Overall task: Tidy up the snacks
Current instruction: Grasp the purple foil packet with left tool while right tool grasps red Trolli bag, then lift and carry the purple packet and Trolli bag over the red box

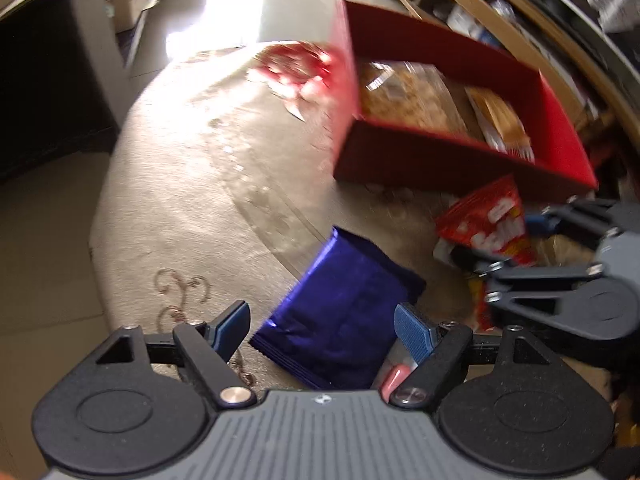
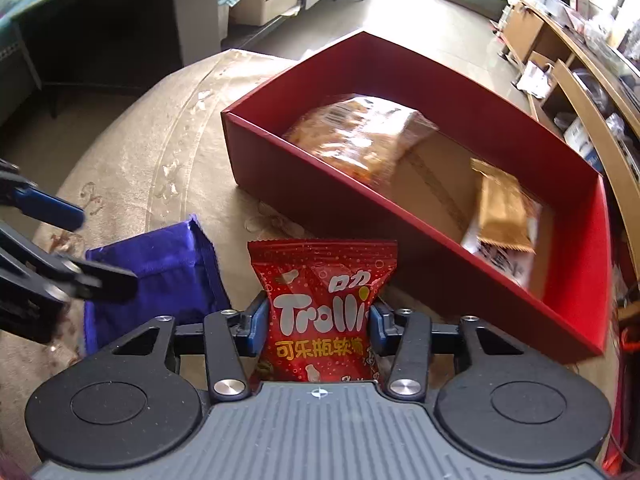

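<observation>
Red candy bag (image 2: 320, 312) sits pinched in the right gripper (image 2: 318, 322) jaws, just before the red box (image 2: 400, 208) on the surface — the left gripper (image 1: 324, 330) jaws gape around a blue packet (image 1: 340, 320), not pressing it.

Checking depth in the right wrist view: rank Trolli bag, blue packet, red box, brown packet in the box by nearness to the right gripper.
1. Trolli bag: between the right gripper pads, gripped.
2. Blue packet: on the table, just left.
3. Red box: ahead, near wall facing the gripper.
4. Brown packet: inside the box, right.
</observation>
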Demonstrator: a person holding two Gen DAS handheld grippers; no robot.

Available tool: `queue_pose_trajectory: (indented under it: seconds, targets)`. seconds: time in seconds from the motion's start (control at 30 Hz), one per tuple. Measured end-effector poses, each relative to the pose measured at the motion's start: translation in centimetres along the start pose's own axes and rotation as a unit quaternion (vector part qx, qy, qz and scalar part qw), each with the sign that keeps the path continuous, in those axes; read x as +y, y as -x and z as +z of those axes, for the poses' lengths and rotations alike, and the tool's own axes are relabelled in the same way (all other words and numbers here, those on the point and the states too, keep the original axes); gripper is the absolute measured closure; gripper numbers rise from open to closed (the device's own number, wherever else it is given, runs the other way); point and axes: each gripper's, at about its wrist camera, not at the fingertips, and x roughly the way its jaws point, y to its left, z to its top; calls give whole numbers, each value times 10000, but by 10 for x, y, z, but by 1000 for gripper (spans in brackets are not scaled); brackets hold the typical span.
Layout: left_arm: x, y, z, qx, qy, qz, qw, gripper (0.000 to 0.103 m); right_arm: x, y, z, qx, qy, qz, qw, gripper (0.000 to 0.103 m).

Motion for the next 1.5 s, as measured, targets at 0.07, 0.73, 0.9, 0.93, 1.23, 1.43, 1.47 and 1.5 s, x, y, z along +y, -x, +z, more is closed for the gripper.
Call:
queue_pose_trajectory:
  seconds: [0.07,0.73,0.9,0.93,1.23,1.43,1.47,1.5]
  targets:
    - [-7,-6,0,100,-165,-86,9998,29,-1,11,-7,-52,-90,-26,9999,48]
    - [-45,-26,-15,272,-616,420,9968,41,-8,41,-66,172,-649,276,9974,47]
    - [-54,-21,-35,352,-605,348,9969,40,-5,32,-71,324,-571,219,9976,47]
    - [-56,-22,-36,352,-700,392,9962,38,-4,30,-73,353,-558,201,9976,47]
    - [-70,-32,-37,271,-980,618,9929,19,-7,19,-79,411,-441,202,9980,35]
    - [-69,-32,-42,190,-1075,584,9923,19,-8,11,-84,512,-421,136,9977,25]
    - [-67,-32,-41,201,-1055,584,9925,19,-9,11,-85,514,-438,131,9976,23]
    - [-64,-31,-41,202,-1021,588,9928,19,-10,10,-85,517,-442,111,9976,20]
